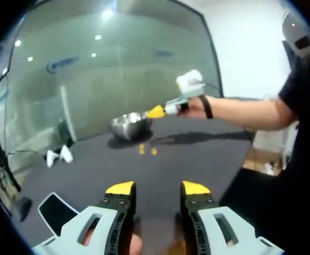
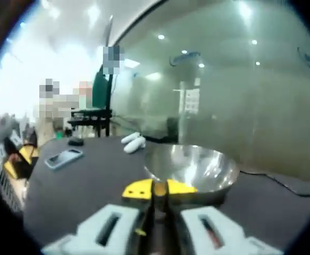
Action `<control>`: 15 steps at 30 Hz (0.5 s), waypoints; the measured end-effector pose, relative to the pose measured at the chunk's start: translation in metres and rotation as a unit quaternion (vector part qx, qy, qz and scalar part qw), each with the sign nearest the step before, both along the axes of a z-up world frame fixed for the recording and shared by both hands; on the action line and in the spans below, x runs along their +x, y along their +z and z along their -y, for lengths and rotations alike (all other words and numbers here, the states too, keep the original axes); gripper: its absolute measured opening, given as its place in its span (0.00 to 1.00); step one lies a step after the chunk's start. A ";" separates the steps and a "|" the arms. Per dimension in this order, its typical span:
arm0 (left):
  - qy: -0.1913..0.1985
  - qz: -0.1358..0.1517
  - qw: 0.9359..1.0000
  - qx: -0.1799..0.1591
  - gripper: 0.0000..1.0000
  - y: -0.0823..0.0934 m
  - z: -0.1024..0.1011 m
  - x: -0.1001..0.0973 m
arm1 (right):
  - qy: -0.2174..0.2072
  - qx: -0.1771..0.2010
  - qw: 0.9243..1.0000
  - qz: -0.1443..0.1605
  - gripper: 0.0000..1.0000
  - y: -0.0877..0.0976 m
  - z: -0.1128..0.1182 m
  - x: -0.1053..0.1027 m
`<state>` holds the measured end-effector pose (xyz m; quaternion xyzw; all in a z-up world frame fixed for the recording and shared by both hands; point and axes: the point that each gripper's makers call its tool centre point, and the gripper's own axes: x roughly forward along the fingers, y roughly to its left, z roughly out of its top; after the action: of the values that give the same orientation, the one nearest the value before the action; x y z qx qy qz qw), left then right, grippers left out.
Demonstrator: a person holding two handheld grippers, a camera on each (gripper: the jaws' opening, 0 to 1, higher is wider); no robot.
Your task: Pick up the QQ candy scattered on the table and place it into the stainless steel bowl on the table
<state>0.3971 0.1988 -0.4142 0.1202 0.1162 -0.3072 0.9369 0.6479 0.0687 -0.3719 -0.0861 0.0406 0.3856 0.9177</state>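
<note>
On the dark grey tabletop (image 1: 197, 154), small yellow QQ candies (image 1: 141, 149) look light, soft; pinch one across its middle. Left claw (image 1: 157, 188) apart; right claw (image 2: 153, 189) together beside the shiny stainless steel bowl (image 2: 197, 167).

- The surface (image 1: 160, 164) is plain dark grey.
- The bowl (image 2: 195, 167) is shiny silver steel.
- Two candies (image 1: 147, 150) are yellow-orange.
- Both the left claw (image 1: 157, 188) and right claw (image 2: 154, 189) have yellow tips on pale grey and black bodies.
- A phone (image 2: 63, 158) is light blue-grey.
</note>
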 end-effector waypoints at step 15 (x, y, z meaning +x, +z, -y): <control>0.005 0.002 1.000 -0.005 0.35 0.000 -0.005 -0.001 | -0.030 -0.010 0.999 0.018 0.09 0.019 -0.014 0.056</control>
<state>0.3961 0.2039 -0.4143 0.1150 0.1136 -0.3030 0.9392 0.7034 0.0822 -0.3525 -0.1010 0.0305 0.3557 0.9286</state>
